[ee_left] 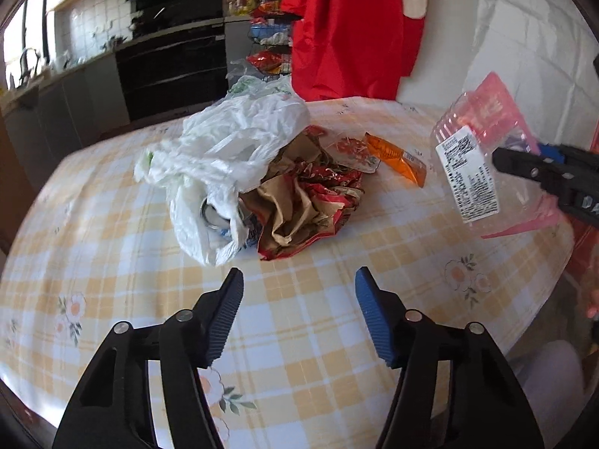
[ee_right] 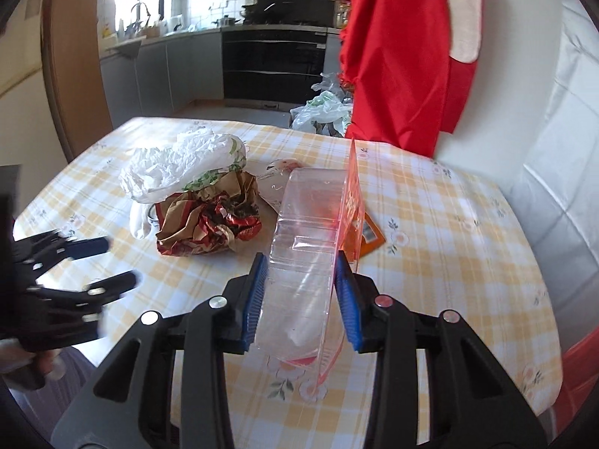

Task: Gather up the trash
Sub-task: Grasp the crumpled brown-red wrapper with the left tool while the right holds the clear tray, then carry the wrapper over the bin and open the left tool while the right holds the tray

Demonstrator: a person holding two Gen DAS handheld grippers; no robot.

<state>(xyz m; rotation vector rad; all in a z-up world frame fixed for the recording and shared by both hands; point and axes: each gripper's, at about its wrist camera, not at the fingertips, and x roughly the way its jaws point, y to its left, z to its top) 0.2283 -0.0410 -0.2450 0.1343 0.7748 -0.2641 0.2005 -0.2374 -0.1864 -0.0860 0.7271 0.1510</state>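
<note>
A clear plastic blister pack [ee_right: 303, 258] with a pink-orange card back and a white label [ee_left: 470, 176] is lifted above the table, my right gripper [ee_right: 301, 262] shut on it. In the left wrist view that right gripper [ee_left: 524, 166] comes in from the right edge. My left gripper [ee_left: 297, 280] is open over bare tablecloth, nothing between its fingers, just short of a crumpled brown and red paper bag [ee_left: 303, 209]. A white plastic bag [ee_left: 224, 153] with a can [ee_left: 211, 215] in its mouth lies left of it. An orange wrapper [ee_left: 397, 159] lies behind.
The table [ee_left: 337, 336] has a yellow checked cloth with flowers. A red garment [ee_left: 348, 26] hangs at its far edge, beside a white padded surface [ee_right: 543, 149]. A kitchen counter and black oven [ee_right: 273, 63] stand beyond. Another plastic bag [ee_right: 322, 112] sits past the table.
</note>
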